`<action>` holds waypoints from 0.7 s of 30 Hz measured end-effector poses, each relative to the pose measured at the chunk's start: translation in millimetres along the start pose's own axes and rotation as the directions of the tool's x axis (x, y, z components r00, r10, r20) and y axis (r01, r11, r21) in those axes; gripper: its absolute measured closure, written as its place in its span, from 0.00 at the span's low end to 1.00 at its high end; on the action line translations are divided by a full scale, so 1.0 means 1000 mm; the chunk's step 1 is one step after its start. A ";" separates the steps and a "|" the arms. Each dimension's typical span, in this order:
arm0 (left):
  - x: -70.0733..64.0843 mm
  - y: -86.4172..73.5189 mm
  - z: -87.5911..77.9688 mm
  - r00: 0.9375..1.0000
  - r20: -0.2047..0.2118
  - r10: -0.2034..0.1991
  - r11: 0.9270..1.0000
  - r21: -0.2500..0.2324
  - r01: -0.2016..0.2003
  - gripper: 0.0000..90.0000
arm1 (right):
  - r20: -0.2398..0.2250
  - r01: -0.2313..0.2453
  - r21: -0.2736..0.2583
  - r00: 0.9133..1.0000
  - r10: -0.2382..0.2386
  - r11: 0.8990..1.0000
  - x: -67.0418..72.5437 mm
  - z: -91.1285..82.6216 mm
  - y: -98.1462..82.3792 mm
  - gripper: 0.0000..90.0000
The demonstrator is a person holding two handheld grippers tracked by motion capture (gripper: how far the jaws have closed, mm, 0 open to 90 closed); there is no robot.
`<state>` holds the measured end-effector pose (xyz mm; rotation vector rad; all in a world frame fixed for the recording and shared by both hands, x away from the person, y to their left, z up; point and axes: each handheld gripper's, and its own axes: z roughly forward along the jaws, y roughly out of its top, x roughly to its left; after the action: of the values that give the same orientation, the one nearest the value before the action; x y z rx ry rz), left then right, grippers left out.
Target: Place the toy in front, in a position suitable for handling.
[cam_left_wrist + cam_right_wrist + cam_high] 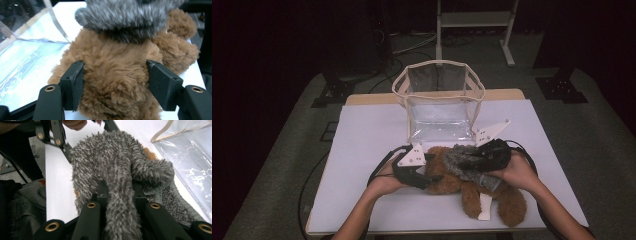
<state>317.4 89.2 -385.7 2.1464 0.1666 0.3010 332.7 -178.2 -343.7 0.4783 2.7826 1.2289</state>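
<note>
Grey fuzzy garment (117, 175) in right tool (120, 195)

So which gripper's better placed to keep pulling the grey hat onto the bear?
Right. The right gripper is shut on the grey furry hat; the left gripper only straddles the brown teddy bear.

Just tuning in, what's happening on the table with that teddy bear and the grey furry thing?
A person works a gripper in each hand over a brown teddy bear lying on the white table. The right gripper is shut on a grey furry garment draped over the bear. The left gripper straddles the bear's body, jaws apart. A clear bag stands open behind them.
</note>
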 end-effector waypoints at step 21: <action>0.001 0.011 -0.003 0.998 0.070 0.009 1.000 -0.005 -0.008 0.36 | -0.041 -0.090 -0.013 0.995 0.090 0.996 -0.015 -0.014 -0.023 0.82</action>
<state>317.5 85.6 -374.8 2.1506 0.1168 0.2308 338.2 -207.0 -351.9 0.5902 2.8121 1.2902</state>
